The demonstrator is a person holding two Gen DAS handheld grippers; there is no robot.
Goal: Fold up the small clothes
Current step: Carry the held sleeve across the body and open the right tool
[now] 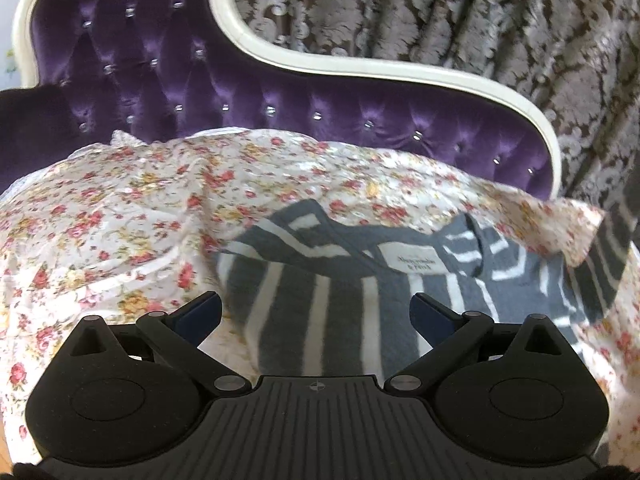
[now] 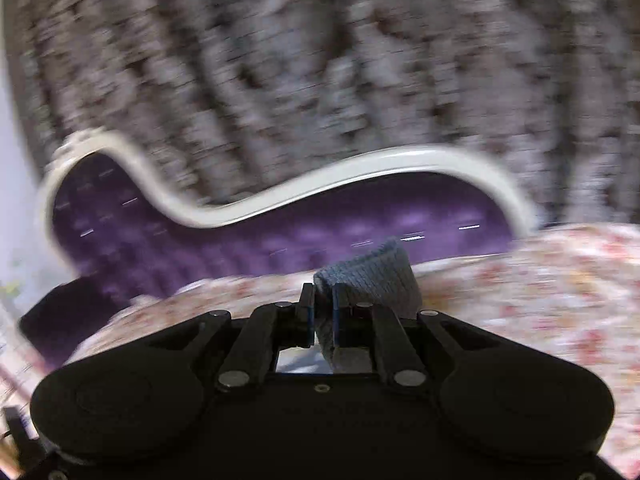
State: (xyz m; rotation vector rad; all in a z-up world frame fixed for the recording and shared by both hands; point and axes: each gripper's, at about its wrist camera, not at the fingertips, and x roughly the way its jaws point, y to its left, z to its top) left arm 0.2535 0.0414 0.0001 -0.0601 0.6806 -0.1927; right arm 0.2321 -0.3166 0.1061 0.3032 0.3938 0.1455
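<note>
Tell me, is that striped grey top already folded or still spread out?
Not neatly folded: the striped grey top lies loosely rumpled on the flowered sheet, its neck label showing, while the right tool is shut on a grey piece of fabric.

Home interior, most likely a bedroom or sitting room. Evidence: a curved piece of furniture upholstered in button-tufted purple velvet with small glinting studs point(image 1: 224, 80), edged by a glossy cream scrolled wooden frame point(image 1: 256, 46); whether it is a headboard or a sofa back cannot be told. Behind it hang heavy pleated curtains in brown with a silvery-grey damask scroll pattern point(image 1: 460, 16), covering the whole background. In front lies a crumpled white cotton cover printed with small red and yellow roses point(image 1: 120, 208), spread over a soft, rounded surface. The right wrist view is motion-blurred but shows the same furnishings.
</note>
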